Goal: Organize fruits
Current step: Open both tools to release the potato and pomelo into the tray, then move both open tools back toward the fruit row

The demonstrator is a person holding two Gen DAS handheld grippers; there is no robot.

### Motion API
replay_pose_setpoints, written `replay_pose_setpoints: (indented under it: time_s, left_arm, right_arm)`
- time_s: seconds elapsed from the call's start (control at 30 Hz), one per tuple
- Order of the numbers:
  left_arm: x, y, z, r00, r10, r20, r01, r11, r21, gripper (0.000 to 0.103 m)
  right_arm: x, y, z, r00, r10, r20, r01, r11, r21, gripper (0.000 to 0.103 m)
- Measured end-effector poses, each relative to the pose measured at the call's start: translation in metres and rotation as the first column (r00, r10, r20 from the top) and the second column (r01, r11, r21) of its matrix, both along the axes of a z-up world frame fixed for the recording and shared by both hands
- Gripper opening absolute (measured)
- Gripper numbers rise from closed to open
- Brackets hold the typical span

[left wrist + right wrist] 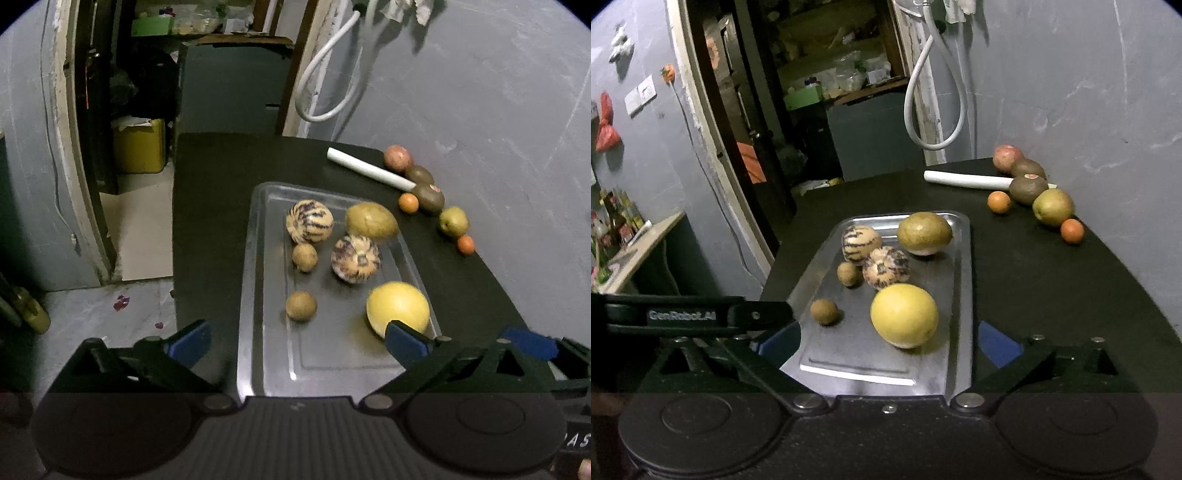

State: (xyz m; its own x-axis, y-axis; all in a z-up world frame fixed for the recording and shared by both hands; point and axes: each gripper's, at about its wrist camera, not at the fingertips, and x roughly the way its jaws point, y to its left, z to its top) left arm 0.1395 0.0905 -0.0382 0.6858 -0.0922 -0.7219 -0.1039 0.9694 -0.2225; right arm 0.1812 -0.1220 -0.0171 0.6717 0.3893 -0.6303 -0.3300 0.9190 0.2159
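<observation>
We are holding both grippers above the near end of the metal tray (pixel 255 280), which is lying on the dark table (pixel 207 206). Our left gripper (pixel 295 345) is standing with its jaws spread wide and nothing between the blue pads; our right gripper (pixel 886 341) is likewise standing wide apart and empty.

Six fruits are sitting in the tray. The large yellow citrus (pixel 398 308) is resting near the tray's near right corner, with a small brown fruit (pixel 301 305) to its left. Behind them, two striped melons (pixel 309 221) are lying close together, a second small brown fruit (pixel 304 257) just beside them. A green-yellow mango (pixel 371 220) is occupying the far right corner.

Along the table's right edge, against the wall, a reddish fruit (pixel 397 158), two brown kiwis (pixel 428 197), a green apple (pixel 453 220) and two small oranges (pixel 408 203) are waiting in a row, with a white tube (pixel 369 168) lying beside them.
</observation>
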Motion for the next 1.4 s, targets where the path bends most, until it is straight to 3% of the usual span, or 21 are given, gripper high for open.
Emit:
replay_pose_setpoints:
  time_s: [0.37, 0.5, 0.63, 0.97, 1.17, 1.4]
  left_arm:
    - [-0.036, -0.015, -0.006, 0.993, -0.089, -0.075, 0.09, 0.996, 0.02, 0.102]
    - [-0.034, -0.036, -0.015, 0.966, -0.207, -0.154, 0.214, 0.977, 0.024, 0.102]
    - [-0.028, -0.058, -0.018, 0.945, -0.269, -0.185, 0.28, 0.959, 0.035, 0.102]
    - [0.005, -0.1, -0.013, 0.909, -0.368, -0.196, 0.383, 0.922, 0.045, 0.102]
    - [0.035, -0.113, -0.013, 0.885, -0.383, -0.266, 0.414, 0.908, 0.071, 0.102]
    - [0.079, -0.115, 0.006, 0.896, -0.372, -0.241, 0.409, 0.904, 0.124, 0.102]
  right_arm:
    - [-0.036, -0.034, -0.003, 0.998, -0.04, -0.044, 0.036, 0.996, -0.076, 0.102]
    - [-0.037, -0.046, -0.012, 0.99, -0.092, -0.107, 0.075, 0.984, -0.159, 0.102]
    - [-0.032, -0.062, -0.024, 0.969, -0.2, -0.146, 0.157, 0.952, -0.264, 0.102]
    - [-0.019, -0.104, -0.028, 0.935, -0.323, -0.148, 0.274, 0.921, -0.276, 0.102]
    - [0.009, -0.113, -0.027, 0.934, -0.339, -0.111, 0.302, 0.917, -0.26, 0.102]
    - [0.045, -0.115, -0.025, 0.943, -0.331, -0.019, 0.32, 0.924, -0.211, 0.102]
